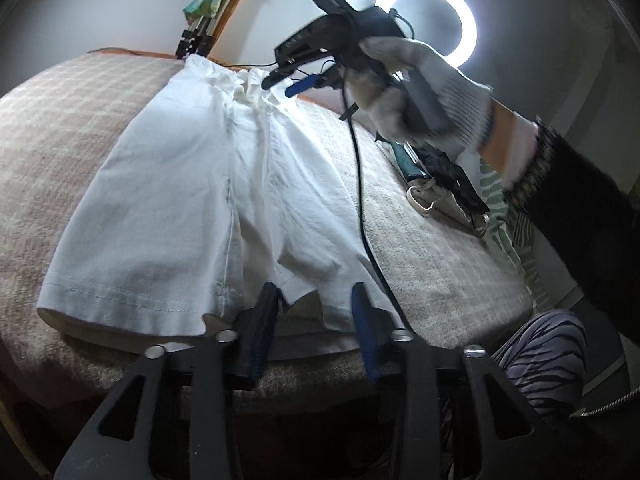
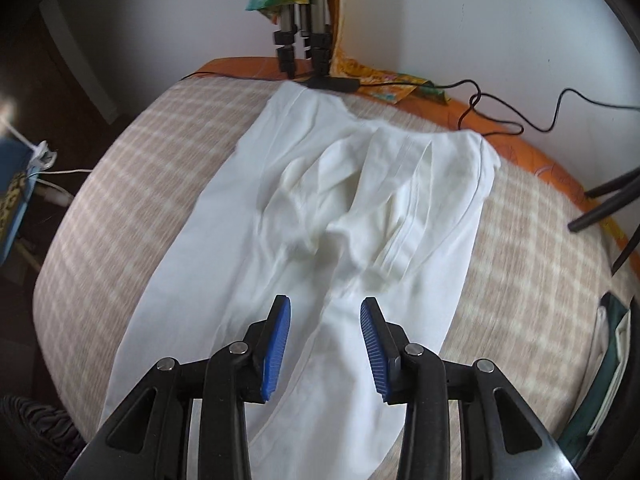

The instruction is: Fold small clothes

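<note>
While white cotton shorts (image 1: 208,184) lie spread flat on a beige checked woven cloth (image 1: 432,264) covering the table, the left gripper (image 1: 316,308) sits at their near hem, its ribbed fingers apart, straddling the notch between the two leg openings. Held in a grey knit glove (image 1: 420,92), the right gripper (image 2: 325,344) hovers above the creased waist end, blue ribbed pads (image 2: 276,344) spread wide. A ring light (image 1: 430,26) glows behind. Folded clothes (image 1: 444,188) sit near the table's edge
</note>
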Tool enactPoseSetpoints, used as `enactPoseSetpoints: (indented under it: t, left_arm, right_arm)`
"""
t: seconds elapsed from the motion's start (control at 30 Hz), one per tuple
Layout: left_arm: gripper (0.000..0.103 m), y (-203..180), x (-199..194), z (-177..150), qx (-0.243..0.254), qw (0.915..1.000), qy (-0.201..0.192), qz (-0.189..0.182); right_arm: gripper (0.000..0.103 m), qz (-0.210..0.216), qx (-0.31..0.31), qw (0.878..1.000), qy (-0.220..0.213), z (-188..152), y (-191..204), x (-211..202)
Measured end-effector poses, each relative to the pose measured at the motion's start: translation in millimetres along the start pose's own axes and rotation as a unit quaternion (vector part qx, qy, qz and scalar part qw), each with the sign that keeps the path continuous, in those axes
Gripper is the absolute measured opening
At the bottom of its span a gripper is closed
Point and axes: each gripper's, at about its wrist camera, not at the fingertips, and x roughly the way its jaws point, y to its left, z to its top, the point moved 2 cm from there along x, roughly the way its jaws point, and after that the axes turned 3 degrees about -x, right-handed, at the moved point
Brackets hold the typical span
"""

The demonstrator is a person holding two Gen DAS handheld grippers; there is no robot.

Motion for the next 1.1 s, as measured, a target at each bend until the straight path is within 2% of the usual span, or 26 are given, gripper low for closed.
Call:
enactPoseSetpoints:
  t: [0.13,0.23,0.43,0.6,0.77,0.87,1.03,1.07,1.1]
  left_arm:
    - [0.027,-8,-14,-1,0.025,0.9997,0.000,-0.005]
    - [0.027,-7,-34,3,0.043,0.9991,-0.002,0.001]
    - [0.031,21,-70,36,0.075,0.9963,0.004,0.043]
    - [0.033,48,-78,71,0.098,0.9917,-0.002,0.083]
    - [0.033,65,-68,90,0.104,0.9904,0.002,0.090]
    - [0.033,71,-62,94,0.100,0.9910,0.005,0.089]
    - [0.033,76,-58,89,0.096,0.9912,0.014,0.091]
    - [0.033,77,-58,88,0.096,0.9910,0.015,0.092]
    - [0.033,78,-56,88,0.096,0.9908,0.016,0.095]
  right_arm:
    - [0.038,0.032,0.021,0.999,-0.024,-35,2,-26]
    - [0.038,0.033,0.028,0.998,-0.044,-67,8,-44]
    - [0.037,0.069,0.008,0.996,-0.061,-134,46,-63]
    - [0.038,0.094,-0.018,0.993,-0.065,-182,89,-66]
    - [0.039,0.091,-0.071,0.991,-0.063,-212,127,-63]
    - [0.043,0.054,-0.109,0.991,-0.063,-226,143,-58]
    - [0.044,0.022,-0.149,0.987,-0.060,-238,158,-51]
    - [0.041,0.017,-0.152,0.986,-0.059,-237,158,-49]
    - [0.034,0.014,-0.153,0.986,-0.059,-237,158,-48]
